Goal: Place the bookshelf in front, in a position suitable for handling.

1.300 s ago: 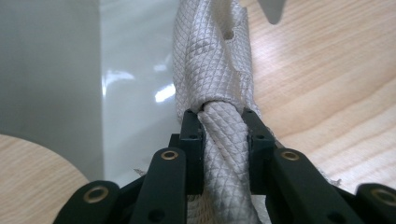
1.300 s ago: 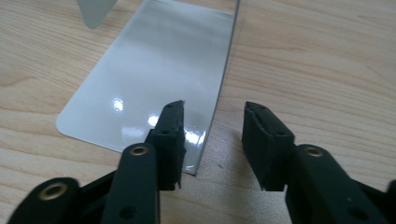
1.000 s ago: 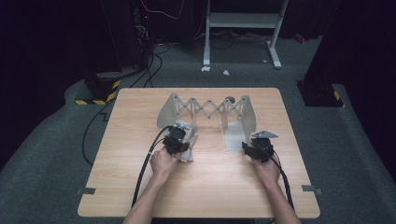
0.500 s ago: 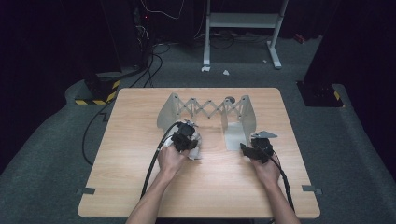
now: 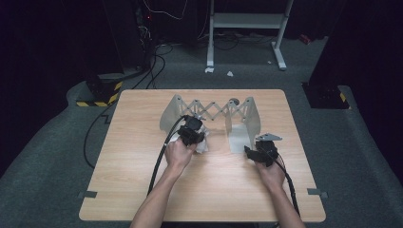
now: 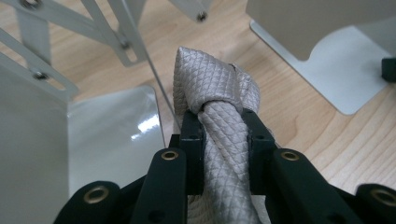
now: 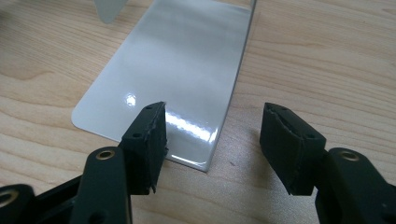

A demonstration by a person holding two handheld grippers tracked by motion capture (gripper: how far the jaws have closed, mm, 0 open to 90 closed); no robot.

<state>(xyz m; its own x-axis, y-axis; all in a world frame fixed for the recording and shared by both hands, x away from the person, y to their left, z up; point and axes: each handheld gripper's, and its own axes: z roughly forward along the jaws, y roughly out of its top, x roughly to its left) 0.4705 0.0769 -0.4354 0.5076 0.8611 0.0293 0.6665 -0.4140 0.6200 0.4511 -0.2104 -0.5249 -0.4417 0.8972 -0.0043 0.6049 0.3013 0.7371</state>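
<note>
Left claw [image 5: 194, 134], pinching rolled cloth [image 6: 219, 112], shifted toward rack [image 5: 211, 110] at twelve o'clock for stowing; right claw [image 5: 259, 153] just spread, empty.

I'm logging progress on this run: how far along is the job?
Done: the left hand-held gripper is shut on the rolled grey cloth beside the expanding rack. In hand: carrying it near the rack's left plate. Left: setting it in place; the right hand-held gripper waits open, empty, over the rack's right base plate.

No text, label, brand, number or sign can be read anywhere.
</note>
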